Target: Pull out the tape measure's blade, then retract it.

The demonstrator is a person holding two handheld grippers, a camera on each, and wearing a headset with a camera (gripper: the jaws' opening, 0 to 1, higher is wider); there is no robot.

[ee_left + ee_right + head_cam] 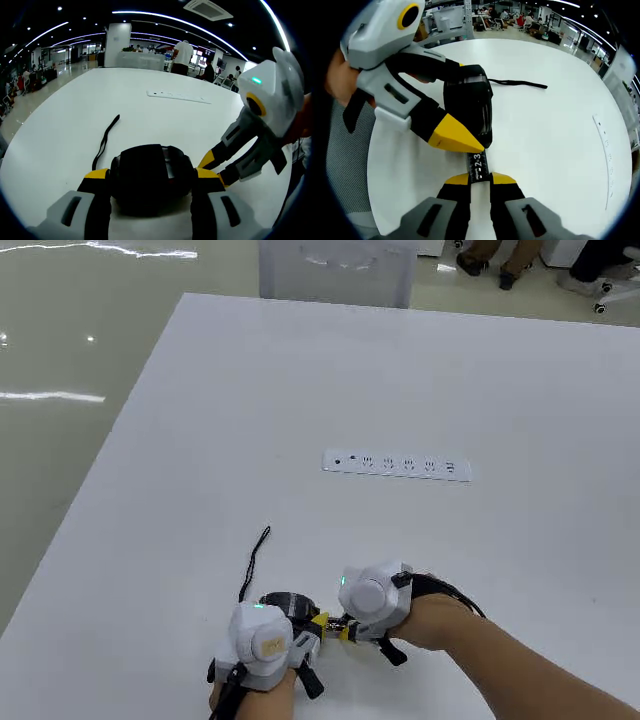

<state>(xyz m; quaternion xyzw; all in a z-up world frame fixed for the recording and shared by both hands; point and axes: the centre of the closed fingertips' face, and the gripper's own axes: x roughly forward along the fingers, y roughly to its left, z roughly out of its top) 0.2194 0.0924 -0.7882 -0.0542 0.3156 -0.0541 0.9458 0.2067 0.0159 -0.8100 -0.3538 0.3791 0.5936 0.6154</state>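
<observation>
Bright even overhead light, glare streaks on floor (60, 396), faint shadows, fisheye bending at edges

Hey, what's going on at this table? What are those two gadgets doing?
A person is working a tape measure on a white table, with a hand-held tool in each hand. The left tool clamps its black body, which rests on the table. The right tool pinches the blade close to the body, with just a short piece out. The strap lies loose on the table, and a power strip sits farther off.
</observation>
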